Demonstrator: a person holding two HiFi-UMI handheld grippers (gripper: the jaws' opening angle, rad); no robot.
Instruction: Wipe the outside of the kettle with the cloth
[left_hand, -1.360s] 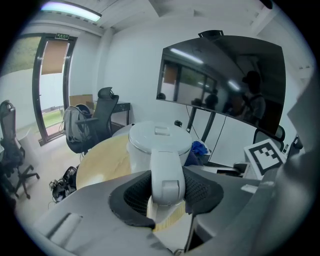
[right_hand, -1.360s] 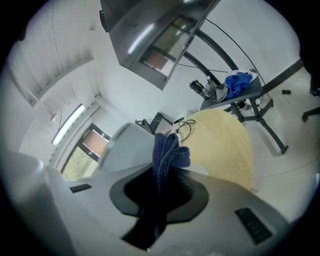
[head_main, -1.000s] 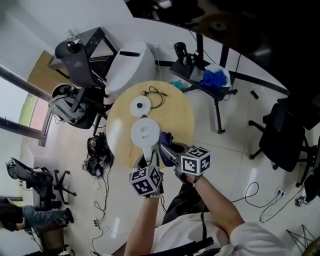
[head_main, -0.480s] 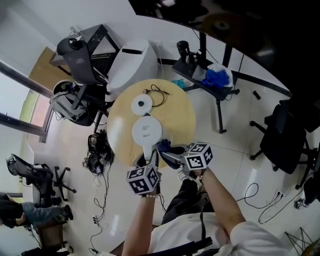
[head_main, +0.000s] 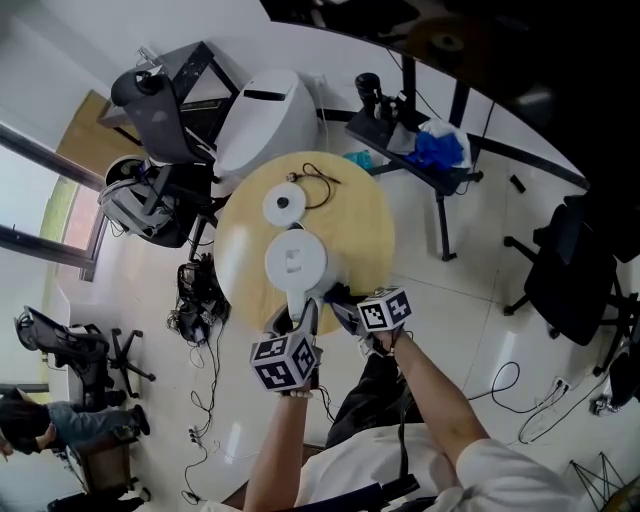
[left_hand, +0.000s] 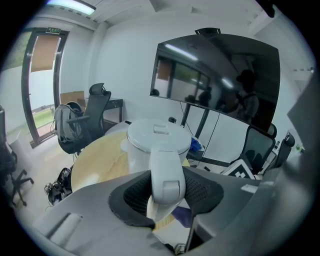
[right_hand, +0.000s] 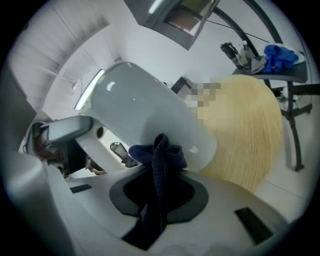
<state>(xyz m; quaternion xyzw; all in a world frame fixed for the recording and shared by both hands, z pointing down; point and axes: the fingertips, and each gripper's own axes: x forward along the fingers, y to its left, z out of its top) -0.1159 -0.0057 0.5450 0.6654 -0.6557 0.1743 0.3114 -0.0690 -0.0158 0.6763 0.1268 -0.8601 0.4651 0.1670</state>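
A white kettle (head_main: 295, 262) stands near the front edge of the round wooden table (head_main: 355, 215). Its handle (left_hand: 165, 175) sits between the dark pads of my left gripper (head_main: 302, 318), which is shut on it. My right gripper (head_main: 345, 305) is shut on a dark blue cloth (right_hand: 157, 157). The cloth's bunched end presses against the kettle's white side wall (right_hand: 145, 117), low down near its base. In the left gripper view the kettle (left_hand: 157, 145) stands upright with its lid on.
A white round kettle base (head_main: 284, 206) with a black cord (head_main: 318, 186) lies farther back on the table. A large white machine (head_main: 262, 122), office chairs and a side stand with blue items (head_main: 435, 148) surround the table.
My right gripper with the cloth has dropped lower along the kettle's side, toward the table edge. My left gripper has stayed on the handle.
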